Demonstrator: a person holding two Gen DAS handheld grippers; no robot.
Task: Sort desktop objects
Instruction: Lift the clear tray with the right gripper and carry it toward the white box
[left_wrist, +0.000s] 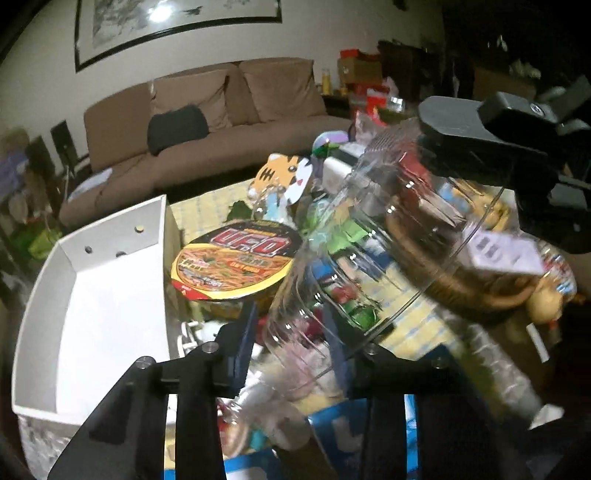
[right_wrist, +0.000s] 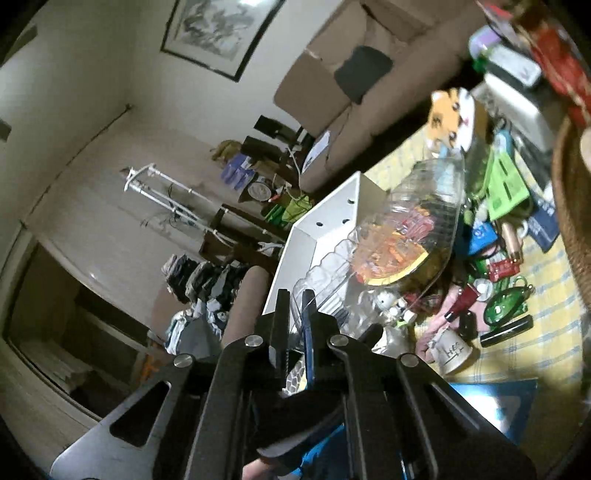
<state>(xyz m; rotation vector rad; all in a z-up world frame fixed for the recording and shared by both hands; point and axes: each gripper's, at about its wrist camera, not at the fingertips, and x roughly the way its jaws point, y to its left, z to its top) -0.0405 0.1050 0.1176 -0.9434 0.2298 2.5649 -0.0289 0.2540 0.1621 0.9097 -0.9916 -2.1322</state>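
Both grippers grip clear ribbed plastic container (left_wrist: 354, 258): left gripper (left_wrist: 291, 343) base, right gripper (right_wrist: 295, 314) rim. Light, thin-walled, slippery, crushable; squeeze gently.

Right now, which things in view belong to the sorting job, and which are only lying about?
In the job:
- clear plastic container, held at one end by the left gripper and at the other by the right gripper
- white box, probably a sorting bin

Lying about:
- UFO noodle cup
- tiger card
- wicker basket
- white mug
- sofa
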